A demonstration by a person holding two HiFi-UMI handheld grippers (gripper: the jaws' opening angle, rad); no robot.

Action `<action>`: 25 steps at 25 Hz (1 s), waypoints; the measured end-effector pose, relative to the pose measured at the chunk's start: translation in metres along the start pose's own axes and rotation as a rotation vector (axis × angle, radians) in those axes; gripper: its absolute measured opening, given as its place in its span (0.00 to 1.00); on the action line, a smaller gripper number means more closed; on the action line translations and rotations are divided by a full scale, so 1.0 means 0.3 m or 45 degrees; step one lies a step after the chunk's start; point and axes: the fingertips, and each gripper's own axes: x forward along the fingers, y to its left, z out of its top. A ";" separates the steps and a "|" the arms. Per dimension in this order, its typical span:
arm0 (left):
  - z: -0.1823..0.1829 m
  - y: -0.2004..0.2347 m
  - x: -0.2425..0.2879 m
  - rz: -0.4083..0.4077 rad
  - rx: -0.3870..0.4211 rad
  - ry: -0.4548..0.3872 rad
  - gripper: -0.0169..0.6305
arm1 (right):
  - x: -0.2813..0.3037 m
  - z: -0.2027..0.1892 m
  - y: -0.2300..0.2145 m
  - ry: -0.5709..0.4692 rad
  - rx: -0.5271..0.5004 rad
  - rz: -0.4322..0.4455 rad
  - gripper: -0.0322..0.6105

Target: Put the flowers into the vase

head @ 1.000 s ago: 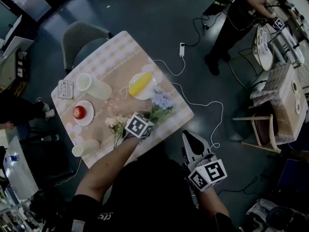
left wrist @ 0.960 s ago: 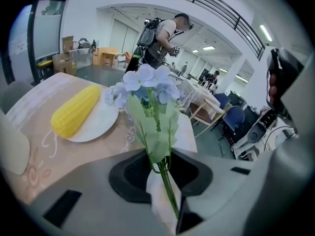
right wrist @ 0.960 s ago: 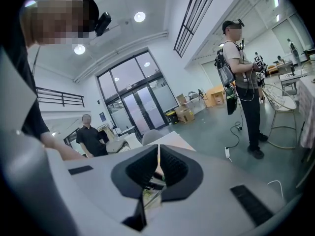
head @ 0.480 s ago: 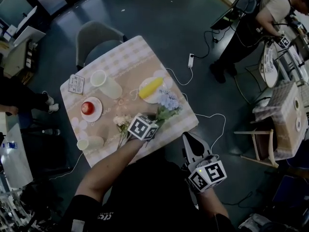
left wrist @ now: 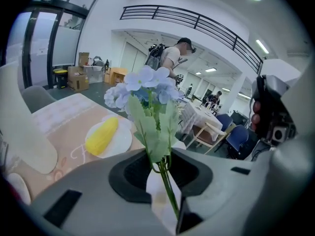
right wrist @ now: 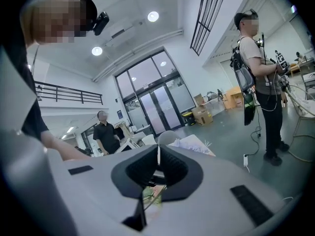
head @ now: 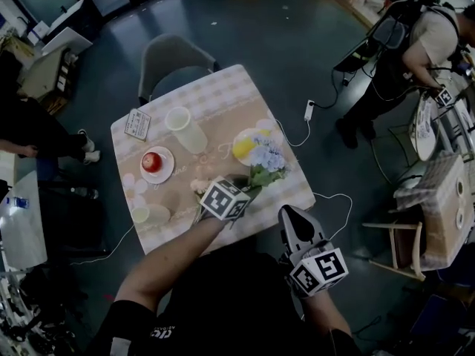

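The right gripper [right wrist: 157, 161] is hanging nearest to us, off the table's edge and well apart from the tall white vase [head: 184, 128], on that vase's near right. Its jaws are pressing together with nothing between them.

Next out, the left gripper [head: 243, 188] is hovering over the table [head: 223, 95], nearer to us than the vase and to its right. Its jaws are clamping the green stem of the blue flowers [head: 266, 156]. The pads are squeezing the stem low down, and the leaves and blooms are rising clear beyond them. The blooms are hanging above the cloth to the vase's right, apart from it and outside it.

Beside that gripper we are seeing a bunch of white flowers [head: 199, 188] lying on the cloth, on the near side of the vase. A small cup [head: 140, 214] is sitting on the vase's near left.

To the vase's right, a plate [head: 260, 127] is carrying a yellow corn cob [head: 243, 147], and the blue blooms are partly covering it in the head view. To the vase's near left, a saucer [head: 165, 170] is holding a red apple [head: 151, 161]. The vase itself is standing upright, as far as we are able to judge.

Just left of the vase, a small card [head: 137, 123] is lying flat. Beyond the vase, a grey chair [head: 174, 61] is standing at the far table edge. Far off to the vase's right, a person [head: 427, 32] is standing on the dark floor.
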 end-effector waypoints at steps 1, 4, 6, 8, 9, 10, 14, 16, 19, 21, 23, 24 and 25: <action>0.003 0.008 -0.014 0.006 -0.004 -0.009 0.18 | 0.009 0.001 0.011 0.002 -0.004 0.011 0.09; 0.017 0.021 -0.060 0.024 -0.018 -0.041 0.18 | 0.030 0.003 0.041 0.009 -0.013 0.042 0.09; 0.029 0.023 -0.091 0.034 -0.025 -0.068 0.18 | 0.044 0.002 0.062 0.015 -0.019 0.066 0.09; 0.039 0.024 -0.121 0.043 -0.027 -0.097 0.18 | 0.059 -0.002 0.085 0.023 -0.026 0.093 0.09; 0.043 0.025 -0.137 0.048 -0.029 -0.110 0.18 | 0.068 -0.004 0.096 0.026 -0.031 0.108 0.09; 0.045 0.027 -0.154 0.054 -0.032 -0.123 0.18 | 0.077 -0.004 0.109 0.030 -0.035 0.123 0.09; 0.053 0.052 -0.237 0.094 -0.054 -0.174 0.18 | 0.123 -0.001 0.169 0.047 -0.056 0.192 0.09; 0.053 0.068 -0.280 0.121 -0.058 -0.200 0.18 | 0.144 -0.005 0.200 0.058 -0.062 0.225 0.09; 0.051 0.085 -0.341 0.163 -0.062 -0.237 0.18 | 0.164 -0.017 0.240 0.074 -0.064 0.267 0.09; 0.052 0.093 -0.377 0.193 -0.072 -0.267 0.18 | 0.173 -0.027 0.259 0.091 -0.068 0.298 0.09; 0.056 0.110 -0.410 0.226 -0.087 -0.298 0.18 | 0.191 -0.038 0.271 0.110 -0.075 0.333 0.09; 0.057 0.121 -0.425 0.242 -0.095 -0.310 0.18 | 0.204 -0.042 0.276 0.119 -0.078 0.350 0.09; 0.056 0.134 -0.439 0.258 -0.102 -0.320 0.18 | 0.217 -0.046 0.282 0.126 -0.081 0.367 0.09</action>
